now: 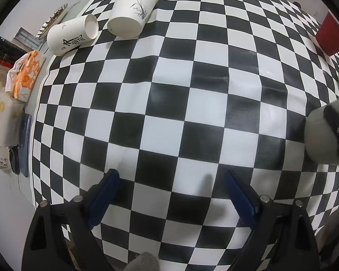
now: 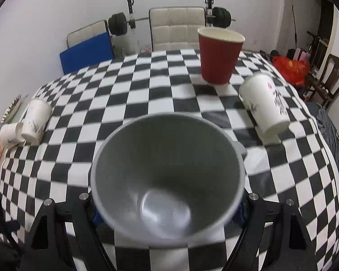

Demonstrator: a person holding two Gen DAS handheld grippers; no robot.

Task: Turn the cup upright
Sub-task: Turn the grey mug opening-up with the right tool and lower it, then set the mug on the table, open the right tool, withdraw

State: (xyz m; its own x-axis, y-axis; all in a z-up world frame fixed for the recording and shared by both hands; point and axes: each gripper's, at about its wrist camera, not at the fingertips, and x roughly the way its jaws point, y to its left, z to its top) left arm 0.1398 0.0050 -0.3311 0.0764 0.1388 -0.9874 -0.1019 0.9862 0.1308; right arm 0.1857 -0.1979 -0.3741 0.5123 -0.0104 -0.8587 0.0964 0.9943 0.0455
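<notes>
We are holding the grey mug in the right tongs, clamped across its lower body with its mouth facing the camera and its handle poking out on the right; in the left wrist view the same mug is showing at the far right edge, above the checkered worktop. The mug is looking blurred, so we are judging it to be mid-turn, and that is where the risk lies: the smooth wall could be slipping between the pads as the weight swings, and a tilted set-down could be tipping it back over. The fallen white paper cup and the upright red paper cup are lying near on the right, so a wide swing could be knocking them. The left tongs are hanging open and empty over the cloth, well apart from the two toppled white cups at the far left.
</notes>
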